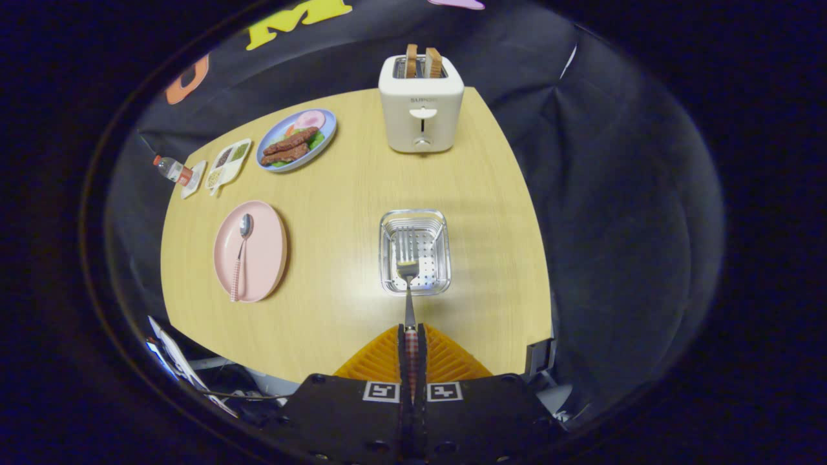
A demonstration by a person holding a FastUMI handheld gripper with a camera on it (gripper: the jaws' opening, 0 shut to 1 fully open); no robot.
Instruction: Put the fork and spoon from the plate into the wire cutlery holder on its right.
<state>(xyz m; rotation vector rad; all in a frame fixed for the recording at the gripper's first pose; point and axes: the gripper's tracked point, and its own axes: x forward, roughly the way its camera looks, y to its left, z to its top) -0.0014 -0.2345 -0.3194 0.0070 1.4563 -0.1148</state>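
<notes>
Gripper view: the gripper (411, 332) pinches the fork (408, 271) by its patterned handle, both fingers pressed on it, tines out at twelve o'clock over the wire cutlery holder (415, 252) — likely lined up for release into it. The spoon (240, 255) lies on the pink plate (261, 252), at nine o'clock from the holder. Bare table (336, 213) lies between them; the toaster (421, 110) stands well beyond, leaving open room.
</notes>
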